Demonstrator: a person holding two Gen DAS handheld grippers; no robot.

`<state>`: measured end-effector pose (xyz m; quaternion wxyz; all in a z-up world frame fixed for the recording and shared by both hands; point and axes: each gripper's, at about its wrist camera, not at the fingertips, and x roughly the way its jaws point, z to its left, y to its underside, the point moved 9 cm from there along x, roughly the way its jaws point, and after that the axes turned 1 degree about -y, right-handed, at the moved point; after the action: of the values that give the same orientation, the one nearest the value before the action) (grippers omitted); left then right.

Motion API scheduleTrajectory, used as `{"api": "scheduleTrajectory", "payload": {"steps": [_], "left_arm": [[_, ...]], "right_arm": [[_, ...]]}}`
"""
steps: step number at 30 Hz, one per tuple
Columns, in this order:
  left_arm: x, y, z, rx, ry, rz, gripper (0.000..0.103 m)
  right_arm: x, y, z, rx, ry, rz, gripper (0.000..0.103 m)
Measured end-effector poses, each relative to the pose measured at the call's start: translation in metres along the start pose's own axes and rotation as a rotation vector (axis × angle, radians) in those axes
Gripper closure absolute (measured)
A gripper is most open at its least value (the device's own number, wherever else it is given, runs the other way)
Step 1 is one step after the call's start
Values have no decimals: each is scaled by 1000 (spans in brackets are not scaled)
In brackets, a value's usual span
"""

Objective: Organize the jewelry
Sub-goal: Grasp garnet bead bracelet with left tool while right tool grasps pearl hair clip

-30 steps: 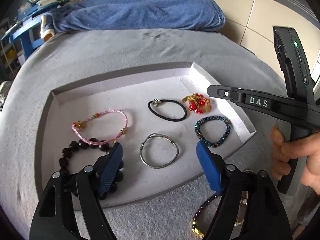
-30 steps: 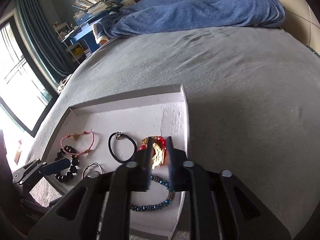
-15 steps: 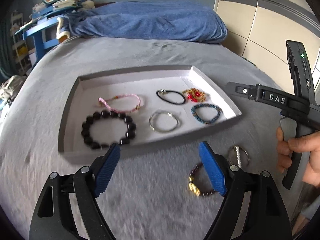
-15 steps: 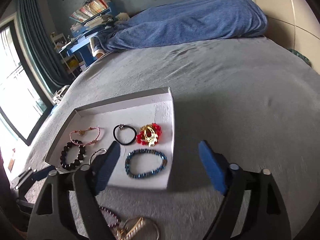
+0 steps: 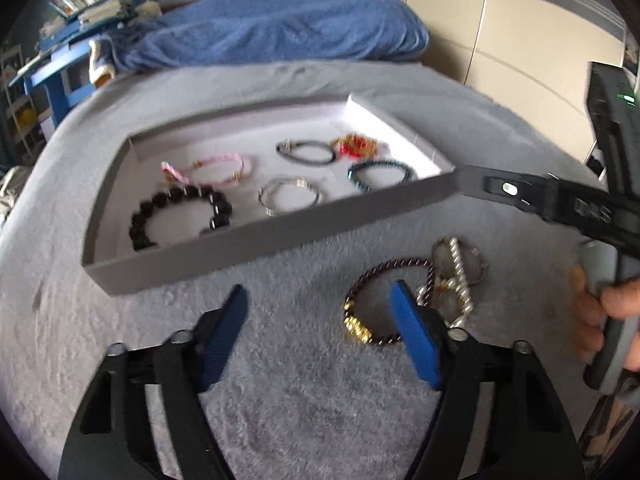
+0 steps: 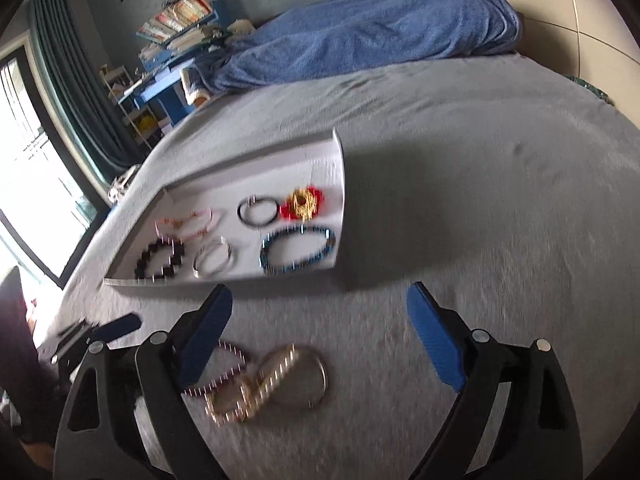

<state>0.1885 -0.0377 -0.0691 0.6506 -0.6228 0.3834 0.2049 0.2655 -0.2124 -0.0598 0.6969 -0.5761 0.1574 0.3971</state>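
Both sets of blue-padded black tongs stand wide apart with nothing between their pads: the left gripper hangs over bare grey bedspread, and the right gripper likewise frames empty cover. What remains to be sorted is a small heap on the bedspread, just outside the near wall of the shallow grey-and-white cardboard tray: a dark purple beaded bracelet with a gold clasp, lying partly behind the left gripper's right-hand pad, and touching it on the far side a tangle of silver-and-gold twisted bangles. From the left tongs the heap lies ahead and to the right; from the right tongs the same pieces, the bracelet and bangles, lie low and to the left, under the left-hand pad. The bracelet's ring lies flat, its longer span running roughly toward the tray. I judge the left gripper the nearer to the beaded bracelet, needing a short shift rightward so the pads straddle one side of the ring. The tray already holds six pieces in two rows, with bare floor along its far wall where a further piece might go.
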Motion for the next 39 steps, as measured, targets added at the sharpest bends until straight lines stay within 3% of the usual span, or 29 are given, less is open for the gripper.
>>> {"api": "scheduleTrajectory", "payload": {"steps": [3, 4, 8, 11, 17, 23, 28, 35, 37, 39], "left_arm": [[12, 9, 4, -26, 5, 56, 50], [13, 10, 5, -24, 3, 57, 53], [12, 10, 5, 9, -35, 49, 79], [8, 11, 12, -8, -51, 43, 90], [-6, 20, 42, -95, -91, 44, 92], [-14, 30, 56, -142, -113, 48, 92], [-13, 31, 56, -144, -119, 46, 90], [-12, 30, 54, -151, -112, 44, 80], [-12, 29, 52, -148, -103, 40, 73], [-12, 28, 48, -135, -104, 34, 56]], "right_arm": [[1, 12, 0, -44, 26, 23, 15], [2, 16, 1, -67, 35, 33, 15], [3, 26, 7, -123, 50, 47, 15], [0, 30, 13, -151, 45, 41, 15], [-5, 31, 14, -149, 37, 31, 18], [-9, 34, 9, -123, 16, 36, 43], [-6, 40, 17, -147, -14, 62, 56], [4, 49, 30, -151, -58, 110, 73], [9, 52, 29, -136, -64, 129, 75], [12, 52, 28, -108, -81, 139, 77]]}}
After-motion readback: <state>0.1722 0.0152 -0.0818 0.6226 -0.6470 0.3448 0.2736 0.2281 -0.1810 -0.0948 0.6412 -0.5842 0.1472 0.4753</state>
